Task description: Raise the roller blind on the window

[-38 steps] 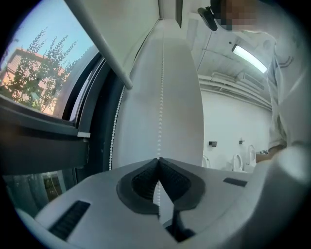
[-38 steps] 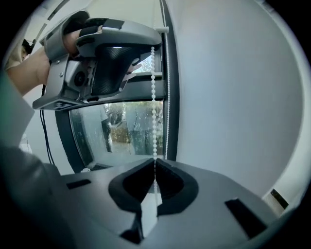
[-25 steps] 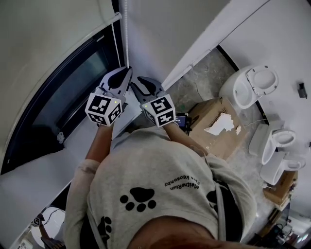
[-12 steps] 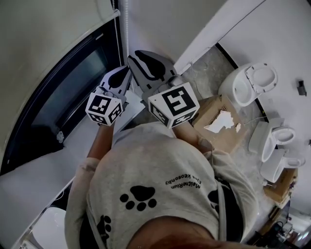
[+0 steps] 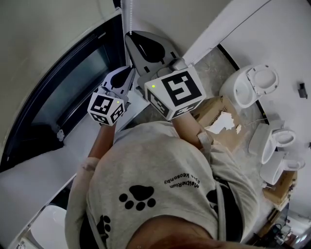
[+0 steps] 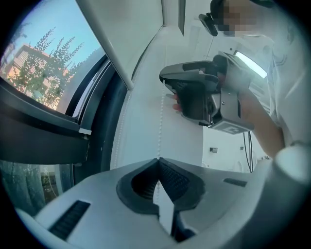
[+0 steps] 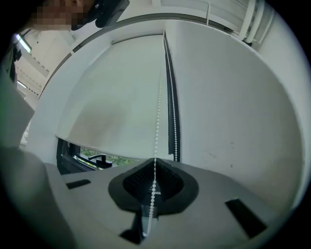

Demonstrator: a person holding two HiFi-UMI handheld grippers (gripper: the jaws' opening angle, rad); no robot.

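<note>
The pale roller blind (image 5: 43, 39) covers the upper part of the dark window (image 5: 73, 82). Its white bead chain (image 5: 130, 14) hangs beside the window frame. My left gripper (image 5: 128, 72) points at the wall, shut on the chain (image 6: 161, 116), which rises from its closed tips (image 6: 158, 159). My right gripper (image 5: 131, 36) is above the left one, at the same strand. In the right gripper view the chain (image 7: 159, 107) runs down into the tips (image 7: 154, 160), which look shut on it. A second strand (image 7: 173, 121) hangs next to the frame. The blind's hem (image 7: 112, 131) shows just above the glass.
A white sill (image 5: 87, 136) runs under the window. To the right on the floor stand a torn cardboard box (image 5: 218, 121) and several white toilets (image 5: 252, 85). A plain white wall (image 5: 160, 24) lies right of the chain.
My right gripper has risen along the chain from beside the left gripper to well above it. The left gripper has stayed where it was.
</note>
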